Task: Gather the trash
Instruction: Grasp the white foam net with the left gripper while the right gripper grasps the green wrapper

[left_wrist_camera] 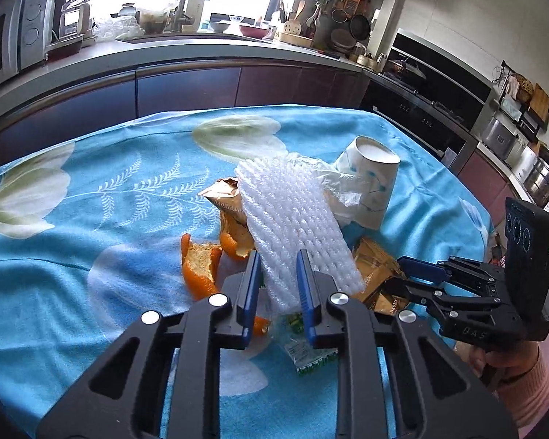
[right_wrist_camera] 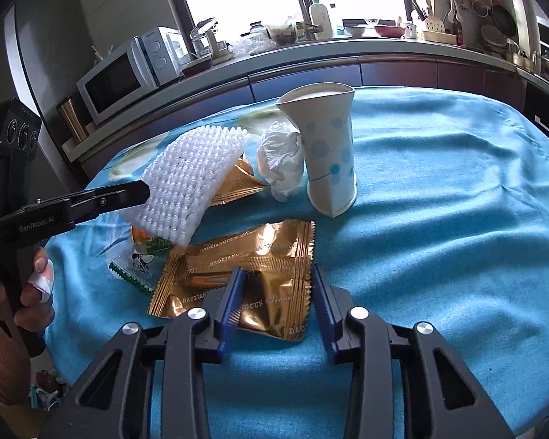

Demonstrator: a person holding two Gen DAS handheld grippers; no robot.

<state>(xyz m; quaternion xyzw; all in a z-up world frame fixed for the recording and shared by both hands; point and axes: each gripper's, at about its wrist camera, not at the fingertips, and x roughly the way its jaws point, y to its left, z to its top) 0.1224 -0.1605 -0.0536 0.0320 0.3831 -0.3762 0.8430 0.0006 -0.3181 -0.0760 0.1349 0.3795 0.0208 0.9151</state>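
Left gripper [left_wrist_camera: 277,278] clamps one foam net [left_wrist_camera: 292,219]. Right gripper [right_wrist_camera: 278,289], open, straddles one of two gold wrappers [right_wrist_camera: 252,274]. One paper cup [right_wrist_camera: 327,153] stands at 12 o'clock.

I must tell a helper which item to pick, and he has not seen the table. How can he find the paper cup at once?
Look at the blue flowered tablecloth and the heap of trash at its middle. At the far edge of the heap, beside a crumpled white tissue, stands the paper cup. It alone is tall, white with blue dots, squashed and upside down; the rest is wrappers, peel and foam netting.
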